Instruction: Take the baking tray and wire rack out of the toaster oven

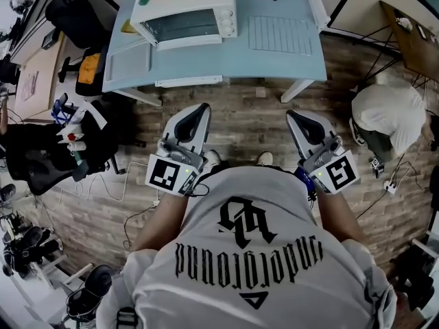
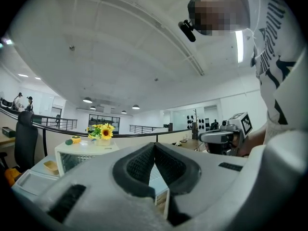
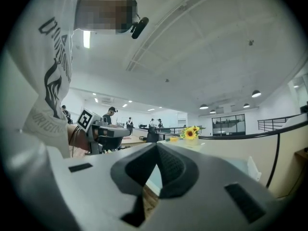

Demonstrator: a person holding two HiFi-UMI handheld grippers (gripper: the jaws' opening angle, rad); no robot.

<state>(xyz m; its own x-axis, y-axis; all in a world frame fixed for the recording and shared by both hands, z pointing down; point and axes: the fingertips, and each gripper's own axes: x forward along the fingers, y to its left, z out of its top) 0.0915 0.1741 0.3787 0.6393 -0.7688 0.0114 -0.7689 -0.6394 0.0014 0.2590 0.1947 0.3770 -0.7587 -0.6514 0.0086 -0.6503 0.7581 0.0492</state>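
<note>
Left gripper (image 1: 202,108) and right gripper (image 1: 292,114), jaws together and empty, hang well short of the white toaster oven (image 1: 185,16); wire rack (image 1: 280,34) lies to its right, baking tray (image 1: 128,66) to its left.

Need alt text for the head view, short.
A person in a grey T-shirt holds the left gripper and right gripper, both shut and empty, over a wood floor short of a light blue table. On it sit a white toaster oven, a wire rack to its right and a tray to its left.
</note>
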